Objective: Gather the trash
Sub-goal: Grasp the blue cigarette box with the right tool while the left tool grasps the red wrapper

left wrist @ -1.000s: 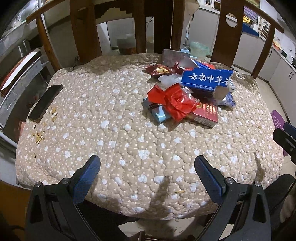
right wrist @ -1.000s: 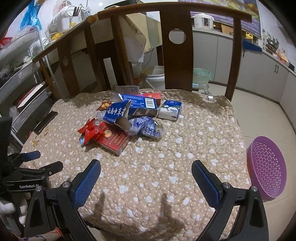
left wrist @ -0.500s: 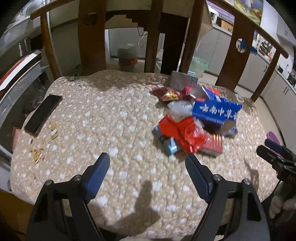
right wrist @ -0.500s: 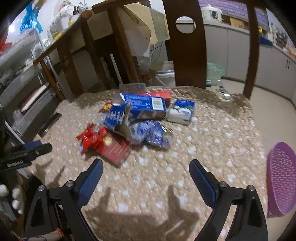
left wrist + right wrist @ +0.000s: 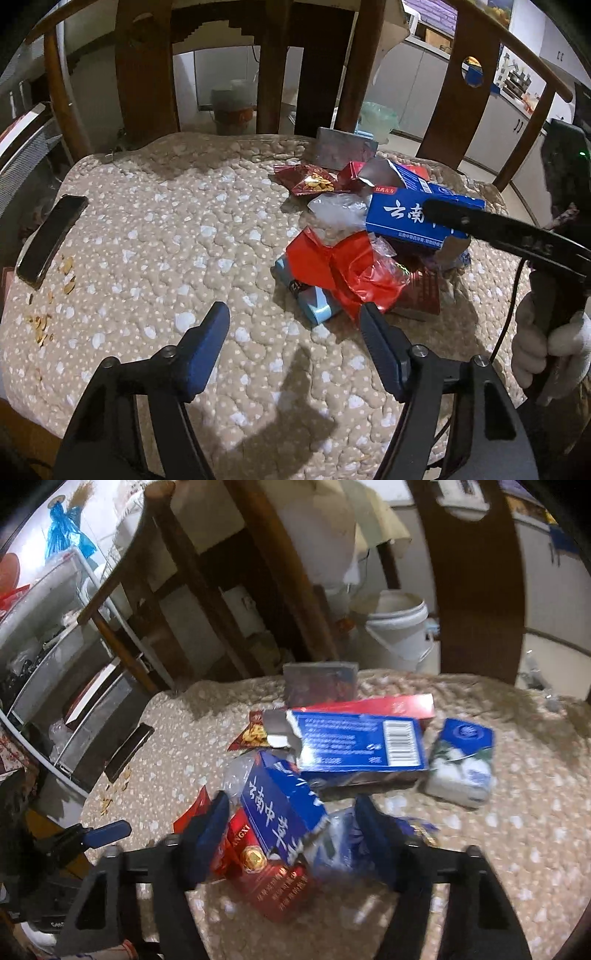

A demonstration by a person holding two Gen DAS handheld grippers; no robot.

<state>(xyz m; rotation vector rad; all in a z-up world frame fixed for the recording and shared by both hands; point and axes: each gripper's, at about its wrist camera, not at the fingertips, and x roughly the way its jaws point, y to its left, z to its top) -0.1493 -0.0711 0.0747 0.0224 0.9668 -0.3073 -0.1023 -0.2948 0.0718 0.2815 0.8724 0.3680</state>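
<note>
Much bare quilted cover (image 5: pixel 155 236) left of litter pile (image 5: pixel 354 266)

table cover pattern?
Beige quilted table cover with small white spots; clearest in left wrist view.

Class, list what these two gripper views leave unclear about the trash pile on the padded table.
- Right wrist view: motion blur; whether the closing right gripper touches the blue box between its jaws is unclear.
- Left wrist view: the right gripper's finger hides part of that box's print.
- Left wrist view: the red wrapper covers most of the light-blue packet.
- Both views: small print is unreadable.
</note>
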